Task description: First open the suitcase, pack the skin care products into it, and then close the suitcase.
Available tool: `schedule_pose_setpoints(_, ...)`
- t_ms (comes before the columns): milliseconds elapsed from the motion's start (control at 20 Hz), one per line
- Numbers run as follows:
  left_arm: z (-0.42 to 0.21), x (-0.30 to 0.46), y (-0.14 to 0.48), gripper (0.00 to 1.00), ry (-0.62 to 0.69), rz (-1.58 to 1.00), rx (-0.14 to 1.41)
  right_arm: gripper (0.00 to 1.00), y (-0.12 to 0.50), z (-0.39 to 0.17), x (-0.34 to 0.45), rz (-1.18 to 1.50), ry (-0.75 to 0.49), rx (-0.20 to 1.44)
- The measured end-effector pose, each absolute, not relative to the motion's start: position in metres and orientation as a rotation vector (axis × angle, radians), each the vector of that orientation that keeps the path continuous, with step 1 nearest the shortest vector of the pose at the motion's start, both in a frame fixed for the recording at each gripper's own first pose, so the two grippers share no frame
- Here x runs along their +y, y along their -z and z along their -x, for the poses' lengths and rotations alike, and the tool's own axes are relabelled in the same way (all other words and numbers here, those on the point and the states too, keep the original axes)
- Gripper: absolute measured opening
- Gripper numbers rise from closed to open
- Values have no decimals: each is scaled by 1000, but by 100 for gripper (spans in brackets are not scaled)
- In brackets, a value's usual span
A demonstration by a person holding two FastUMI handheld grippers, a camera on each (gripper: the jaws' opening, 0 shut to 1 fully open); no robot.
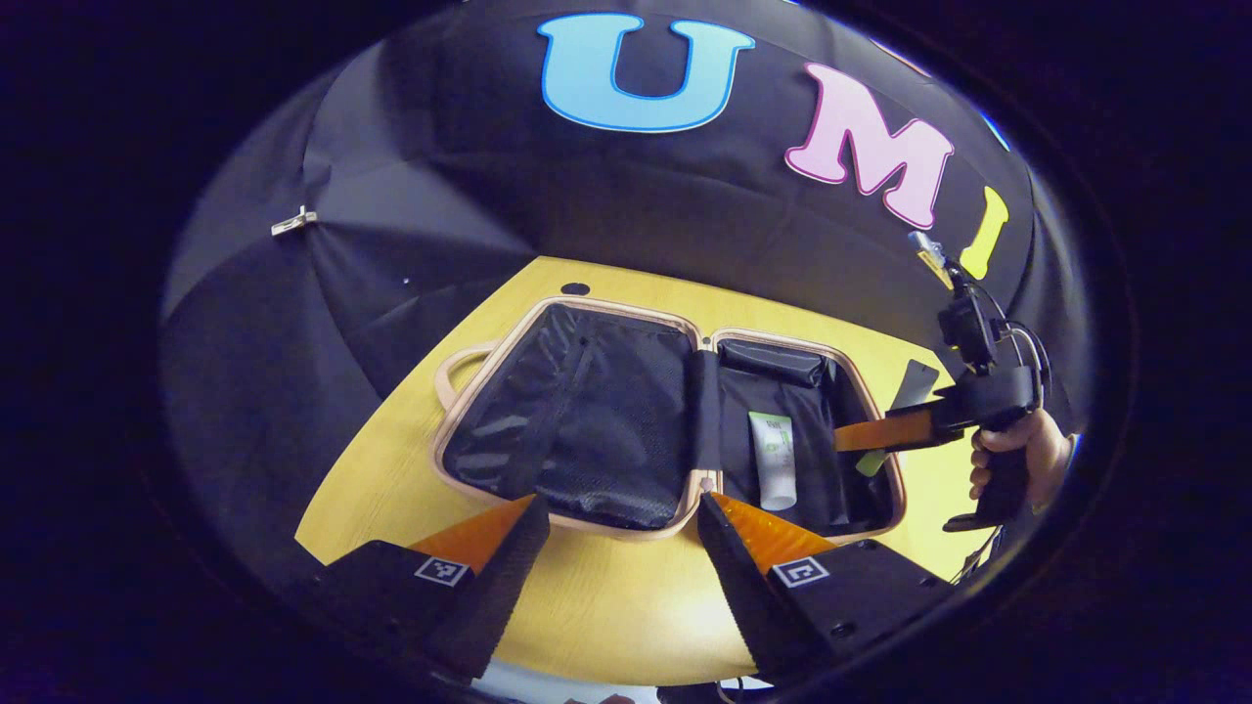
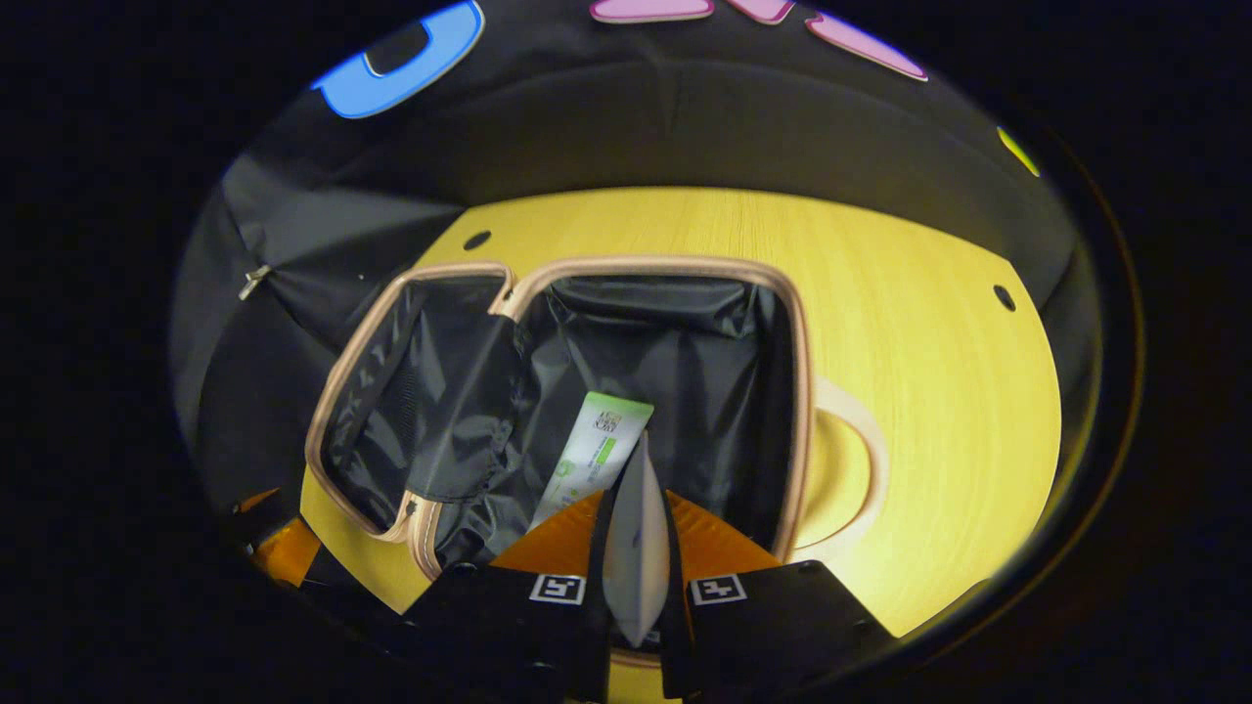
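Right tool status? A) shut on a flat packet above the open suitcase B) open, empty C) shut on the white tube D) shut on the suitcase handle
A: the right tool pinches a flat packet edge-on above the open suitcase; the white tube lies inside.

suitcase (image 1: 626, 430) lay open flat on table (image 1: 606, 606), two halves side by side, tube (image 1: 773, 460) lay in the half right of the hinge in left gripper view, right gripper (image 1: 851, 437) reached over that half from its right, sachet (image 2: 634, 548) between its fingers above tube
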State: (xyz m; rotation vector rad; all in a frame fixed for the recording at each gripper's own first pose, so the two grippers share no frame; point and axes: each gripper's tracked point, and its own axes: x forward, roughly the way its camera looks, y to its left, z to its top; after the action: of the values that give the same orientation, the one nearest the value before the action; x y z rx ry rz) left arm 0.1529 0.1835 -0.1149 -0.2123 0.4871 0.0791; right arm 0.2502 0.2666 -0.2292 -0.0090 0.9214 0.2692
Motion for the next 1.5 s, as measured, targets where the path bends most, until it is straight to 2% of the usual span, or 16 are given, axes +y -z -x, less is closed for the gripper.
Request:
schedule_pose_setpoints(150, -141, 200, 121, 96, -114, 191, 495, 24, 244, -250, 271, 14, -223, 980)
schedule_pose_setpoints(400, -137, 209, 122, 96, -119, 202, 494, 37, 230, -250, 266, 21, -177, 931)
schedule_pose_setpoints(500, -141, 215, 121, 96, -123, 206, 487, 70, 220, -250, 260, 27, -178, 911)
schedule_pose_setpoints(550, -143, 220, 120, 96, -128, 198, 481, 65, 214, -246, 257, 31, -174, 898)
schedule_pose_setpoints(600, -147, 227, 118, 96, -136, 189, 472, 76, 207, -245, 254, 26, -172, 875)
schedule_pose_setpoints(650, -152, 235, 115, 96, -142, 184, 460, 81, 197, -243, 252, 23, -174, 848)
schedule_pose_setpoints(700, -157, 246, 112, 96, -152, 182, 446, 93, 186, -240, 248, 21, -177, 817)
schedule_pose_setpoints(750, -163, 261, 109, 96, -168, 182, 433, 97, 175, -237, 247, 14, -188, 782)
schedule_pose_setpoints(900, -182, 322, 102, 97, -229, 206, 393, 98, 138, -224, 234, 4, -217, 662)
schedule_pose_setpoints(950, -190, 346, 100, 93, -257, 228, 389, 98, 129, -219, 223, 14, -206, 626)
schedule_pose_setpoints(1000, -198, 367, 101, 97, -285, 253, 391, 98, 121, -214, 212, 24, -195, 592)
schedule_pose_setpoints(1150, -232, 409, 110, 96, -312, 344, 427, 98, 107, -193, 180, 44, -169, 535)
schedule_pose_setpoints(1250, -252, 417, 134, 96, -315, 406, 507, 98, 105, -181, 148, 56, -123, 512)
schedule_pose_setpoints(1500, -310, 414, 168, 94, -299, 710, 581, 98, 101, -140, 68, 33, 32, 481)
